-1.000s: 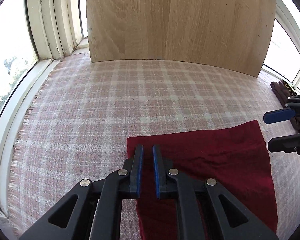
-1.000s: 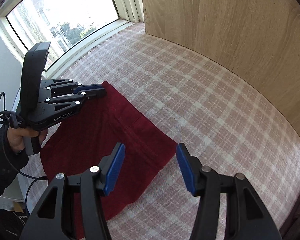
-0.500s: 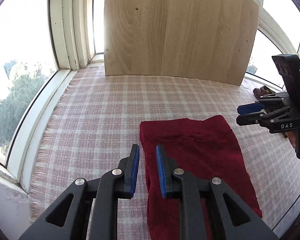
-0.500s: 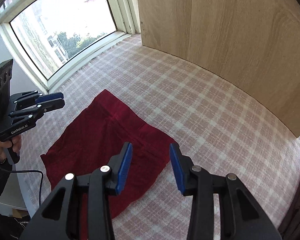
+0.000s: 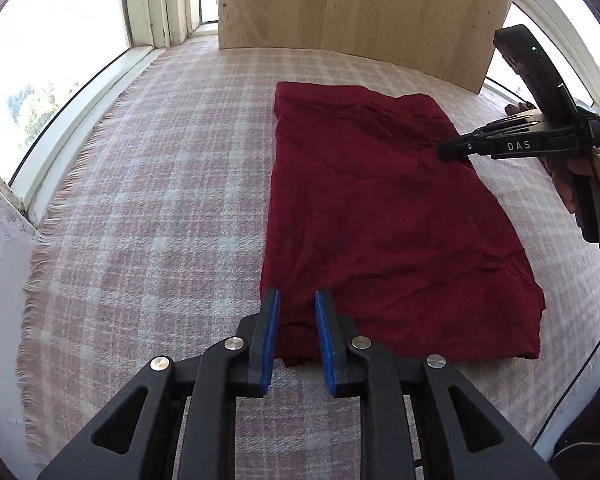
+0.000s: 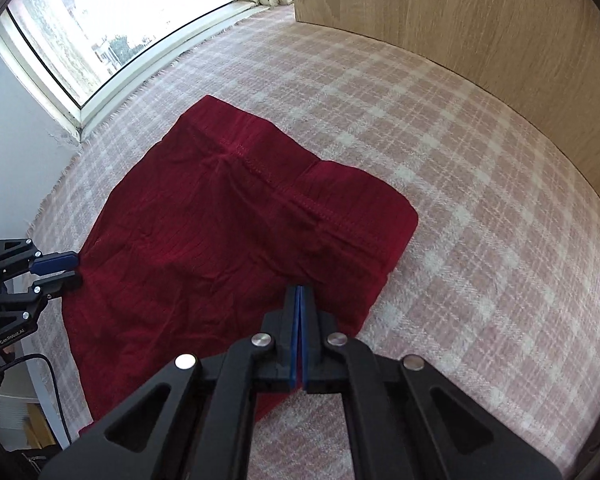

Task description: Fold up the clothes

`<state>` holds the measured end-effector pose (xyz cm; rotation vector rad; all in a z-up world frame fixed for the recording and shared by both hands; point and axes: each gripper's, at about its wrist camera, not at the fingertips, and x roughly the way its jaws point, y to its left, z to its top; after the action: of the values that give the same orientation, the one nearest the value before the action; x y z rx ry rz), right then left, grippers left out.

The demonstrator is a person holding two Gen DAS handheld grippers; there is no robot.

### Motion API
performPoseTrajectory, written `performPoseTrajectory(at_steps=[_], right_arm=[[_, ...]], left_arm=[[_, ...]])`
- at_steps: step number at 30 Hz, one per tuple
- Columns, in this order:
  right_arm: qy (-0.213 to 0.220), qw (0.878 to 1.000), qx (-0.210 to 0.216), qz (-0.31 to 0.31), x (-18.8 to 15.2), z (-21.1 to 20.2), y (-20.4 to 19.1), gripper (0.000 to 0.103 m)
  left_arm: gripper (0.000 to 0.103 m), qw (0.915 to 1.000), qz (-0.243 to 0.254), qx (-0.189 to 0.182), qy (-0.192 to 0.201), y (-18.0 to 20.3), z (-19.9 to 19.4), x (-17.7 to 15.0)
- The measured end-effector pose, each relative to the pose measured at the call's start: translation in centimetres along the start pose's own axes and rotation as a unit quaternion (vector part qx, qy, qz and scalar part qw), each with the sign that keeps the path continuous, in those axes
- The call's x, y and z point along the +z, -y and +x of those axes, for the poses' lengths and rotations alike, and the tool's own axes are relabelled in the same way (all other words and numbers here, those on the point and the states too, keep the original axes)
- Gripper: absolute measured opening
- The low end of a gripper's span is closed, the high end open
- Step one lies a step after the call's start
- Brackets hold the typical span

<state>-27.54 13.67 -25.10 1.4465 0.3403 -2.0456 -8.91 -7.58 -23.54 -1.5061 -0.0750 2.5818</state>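
Note:
A dark red garment (image 5: pixel 380 208) lies flat on the pink plaid cloth, folded into a rough rectangle; it also shows in the right wrist view (image 6: pixel 236 240). My left gripper (image 5: pixel 296 300) is open, its blue pads either side of the garment's near left corner. It also shows in the right wrist view (image 6: pixel 70 270). My right gripper (image 6: pixel 299 292) is shut, its tips at the garment's right edge; whether cloth is pinched between them I cannot tell. In the left wrist view it (image 5: pixel 446 151) reaches in from the right over the garment's far right edge.
The pink plaid cloth (image 5: pixel 160 184) covers the table, with a fringed edge at the left. A wooden board (image 5: pixel 360 8) stands upright at the back. Windows (image 6: pixel 112 12) run along the left. A dark brown item (image 5: pixel 514 109) lies at the far right.
Both grippers have pulled back toward the near side of the garment. My right gripper has closed from wide open to shut. My left gripper has opened a little wider.

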Motion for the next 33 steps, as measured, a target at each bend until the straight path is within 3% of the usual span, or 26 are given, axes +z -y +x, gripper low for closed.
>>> performPoseTrajectory(at_steps=[5,8,11,14,17,23,26,33], right_arm=[[0.036,0.999,0.034,-0.006,-2.0,-5.0,-2.0,0.0],[0.023,0.997,0.071,-0.02,-4.9,-6.3,-5.1,0.0],[-0.007,0.996,0.079,-0.034,-7.3,-4.9,-7.7,0.0],[-0.03,0.997,0.049,-0.042,-9.1,-3.0,-8.0,0.0],[-0.026,0.999,0.038,-0.008,-9.6,-3.3,-6.8,0.0],[0.02,0.998,0.037,0.052,-9.4,-6.4,-7.2,0.0],[0.013,0.997,0.036,0.073,-9.5,-5.8,-7.9,0.0],[-0.019,0.995,0.019,0.092,-9.9,-4.1,-8.2,0.0]], left_arm=[[0.018,0.9995,-0.008,-0.01,0.031,-0.2,-2.4,-0.2],[0.019,0.9991,0.015,-0.013,0.036,0.9,-2.8,-0.5],[0.019,0.9987,0.038,-0.027,0.022,2.1,-1.8,-0.5],[0.02,0.998,0.061,-0.018,0.004,2.1,-0.2,-0.9],[0.02,0.9976,0.063,-0.028,-0.002,1.6,0.1,-1.0],[0.025,0.9957,0.047,-0.069,0.041,0.4,-2.4,0.9],[0.025,0.9937,0.048,-0.084,0.056,0.4,-2.1,2.4],[0.025,0.9909,0.091,-0.091,0.039,1.5,1.0,4.1]])
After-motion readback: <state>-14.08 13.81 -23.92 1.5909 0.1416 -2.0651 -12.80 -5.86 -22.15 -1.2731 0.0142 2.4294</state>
